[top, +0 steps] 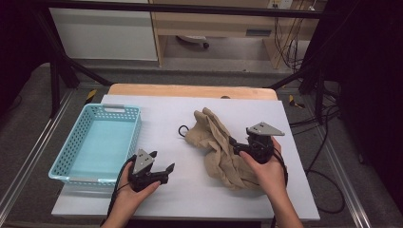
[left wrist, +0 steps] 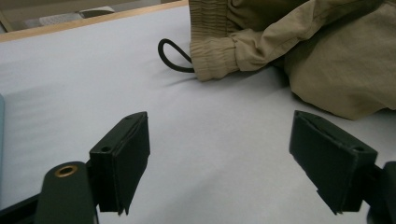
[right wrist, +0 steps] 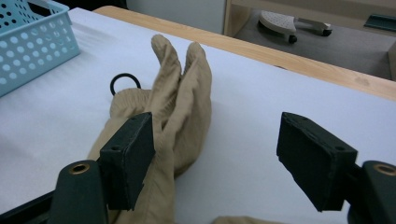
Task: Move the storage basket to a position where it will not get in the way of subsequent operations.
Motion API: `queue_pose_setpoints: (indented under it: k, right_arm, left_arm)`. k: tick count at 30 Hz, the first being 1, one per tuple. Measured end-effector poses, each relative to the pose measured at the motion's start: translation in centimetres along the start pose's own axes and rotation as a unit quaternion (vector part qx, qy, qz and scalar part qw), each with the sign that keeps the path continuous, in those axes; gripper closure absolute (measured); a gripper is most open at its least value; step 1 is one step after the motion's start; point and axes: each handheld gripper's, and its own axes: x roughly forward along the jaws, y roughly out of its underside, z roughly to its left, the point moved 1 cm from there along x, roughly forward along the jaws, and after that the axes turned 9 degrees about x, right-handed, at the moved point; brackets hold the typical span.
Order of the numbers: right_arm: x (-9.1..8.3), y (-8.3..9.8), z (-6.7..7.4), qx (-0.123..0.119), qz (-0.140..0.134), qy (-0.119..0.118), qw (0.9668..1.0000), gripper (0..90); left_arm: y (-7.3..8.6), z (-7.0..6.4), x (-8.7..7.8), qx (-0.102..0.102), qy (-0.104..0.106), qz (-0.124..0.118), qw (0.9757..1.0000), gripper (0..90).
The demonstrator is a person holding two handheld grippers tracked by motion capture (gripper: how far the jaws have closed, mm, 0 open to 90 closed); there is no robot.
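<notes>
The tan trousers point(top: 221, 147) look soft, light and floppy; best pinched at the ribbed waistband. Both the left gripper point(top: 161, 172) and the right gripper point(top: 236, 144) gape wide, holding nothing.

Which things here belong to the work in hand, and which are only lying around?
Belonging to the work:
- beige garment, crumpled on the table
- right gripper, open beside it
- left gripper, open
- black cord loop at the garment's waistband
- likely the blue basket

Only lying around:
- cables on the floor
- wooden shelf unit behind
</notes>
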Motion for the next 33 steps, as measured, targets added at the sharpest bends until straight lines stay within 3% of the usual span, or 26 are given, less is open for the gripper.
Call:
queue_pose_setpoints:
  k: [4,8,12,20,33]
  right_arm:
    - [0.8,-0.7,0.6,0.0,0.005,-0.008,1.0,28.1]
    - [2.3,-0.4,1.1,-0.013,0.03,-0.007,0.9995,34.9]
    - [2.9,0.8,1.6,-0.018,0.053,-0.024,0.9981,48.6]
    - [2.8,4.3,2.8,-0.038,0.074,-0.054,0.9951,75.9]
    - [2.8,7.4,6.5,-0.074,0.093,-0.1,0.9878,81.7]
  left_arm:
    - [0.0,-0.1,0.1,0.002,0.0,0.0,1.0,20.1]
    - [0.0,-0.1,0.1,0.002,0.001,0.001,1.0,20.1]
    - [0.0,-0.1,0.1,0.002,0.001,0.001,1.0,20.1]
    - [0.0,-0.2,0.2,0.004,0.001,0.004,1.0,20.1]
    - [0.0,0.2,0.1,0.006,-0.009,0.004,0.9999,20.5]
